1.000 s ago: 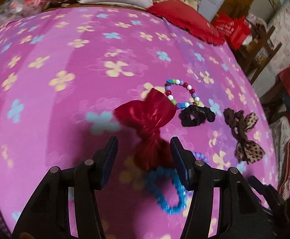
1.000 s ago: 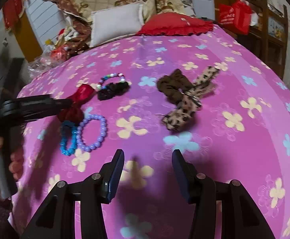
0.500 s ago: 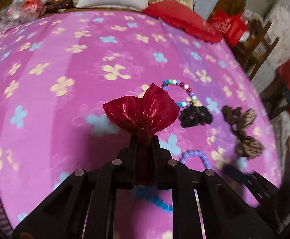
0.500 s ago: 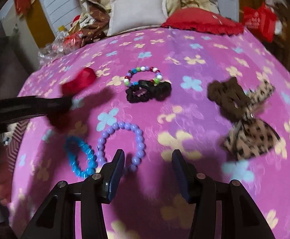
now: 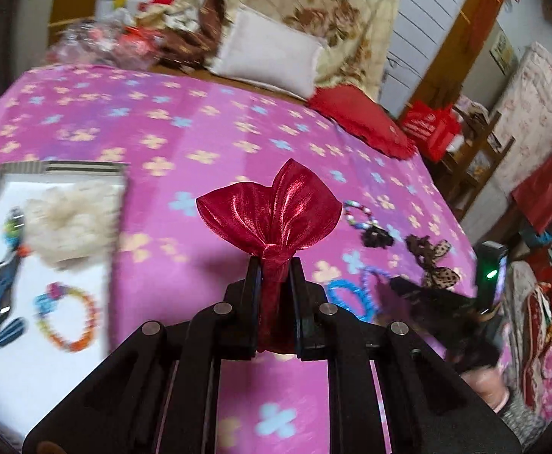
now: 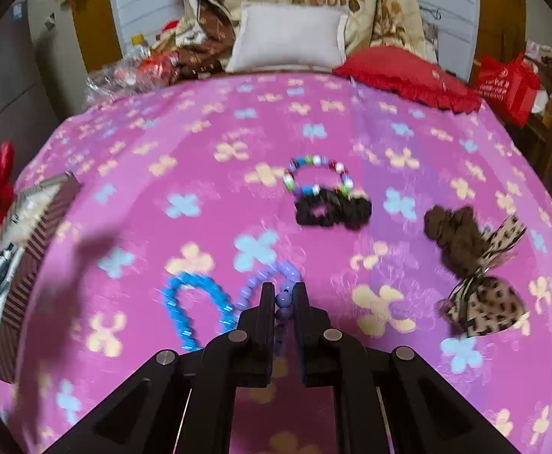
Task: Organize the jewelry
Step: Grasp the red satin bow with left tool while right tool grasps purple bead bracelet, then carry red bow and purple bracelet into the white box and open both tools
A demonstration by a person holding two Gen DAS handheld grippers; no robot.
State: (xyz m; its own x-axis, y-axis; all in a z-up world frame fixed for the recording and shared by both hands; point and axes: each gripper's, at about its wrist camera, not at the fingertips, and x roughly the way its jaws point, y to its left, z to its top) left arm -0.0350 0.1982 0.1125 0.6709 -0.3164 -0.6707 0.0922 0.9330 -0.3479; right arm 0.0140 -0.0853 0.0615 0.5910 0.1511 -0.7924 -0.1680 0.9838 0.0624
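My left gripper (image 5: 274, 265) is shut on a shiny red bow (image 5: 272, 215) and holds it above the pink flowered bedspread. A white-lined box (image 5: 7, 344) lies to its left with a fluffy cream scrunchie (image 5: 71, 223), a beaded bracelet (image 5: 67, 317) and blue clips in it. My right gripper (image 6: 283, 295) is shut on a purple bead bracelet (image 6: 285, 302) lying on the bedspread, beside a blue bead bracelet (image 6: 192, 302). A multicolour bead bracelet (image 6: 315, 174), a black scrunchie (image 6: 332, 210) and a leopard bow (image 6: 480, 280) lie beyond.
The box (image 6: 37, 234) shows at the left edge of the right wrist view. A white pillow (image 6: 287, 41) and a red cushion (image 6: 404, 75) lie at the bed's far end. Wooden shelves and red bags (image 6: 510, 87) stand to the right.
My left gripper has lifted the red bow and swung left toward the box. My right gripper has moved forward and shut on the purple bracelet.
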